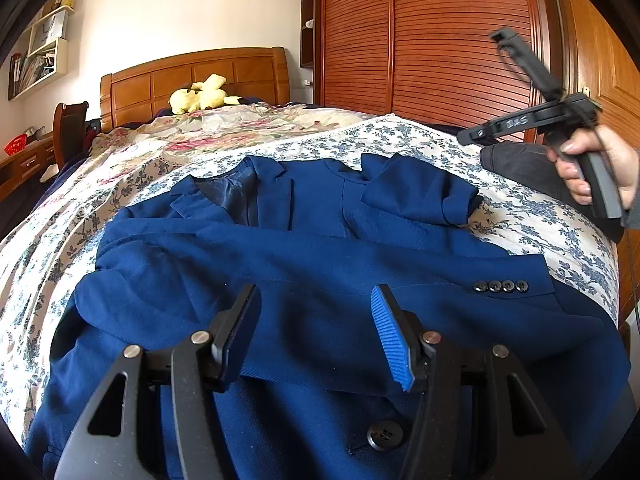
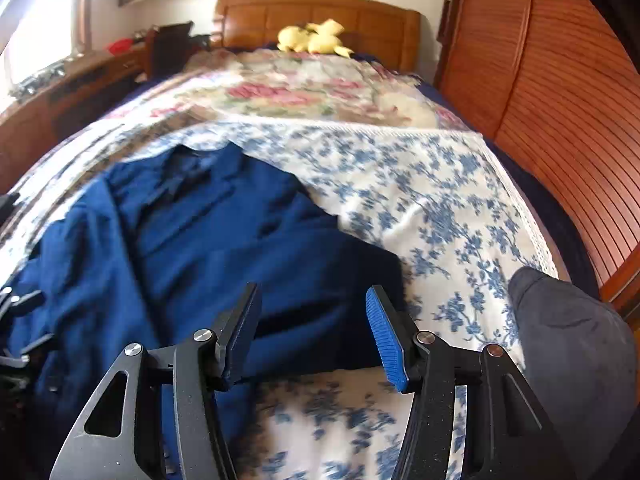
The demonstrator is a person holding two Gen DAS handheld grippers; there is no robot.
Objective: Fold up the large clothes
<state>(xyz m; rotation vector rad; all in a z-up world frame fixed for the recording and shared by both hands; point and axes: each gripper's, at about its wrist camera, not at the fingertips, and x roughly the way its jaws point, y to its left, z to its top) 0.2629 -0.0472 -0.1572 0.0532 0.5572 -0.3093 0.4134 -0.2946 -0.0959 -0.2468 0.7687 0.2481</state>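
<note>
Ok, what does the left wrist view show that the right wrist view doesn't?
Only left wrist: the cuff buttons, a big front button, and the person's hand holding the right hand-held gripper above the bed. Only right wrist: that gripper's open jaws over the jacket's edge, and bare bedspread beside it. Both: the blue jacket and yellow plush toy.

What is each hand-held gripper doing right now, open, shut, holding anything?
Left hand-held gripper: open, empty, over the blue jacket.
Right hand-held gripper: open, holding nothing, above the jacket's edge.
</note>
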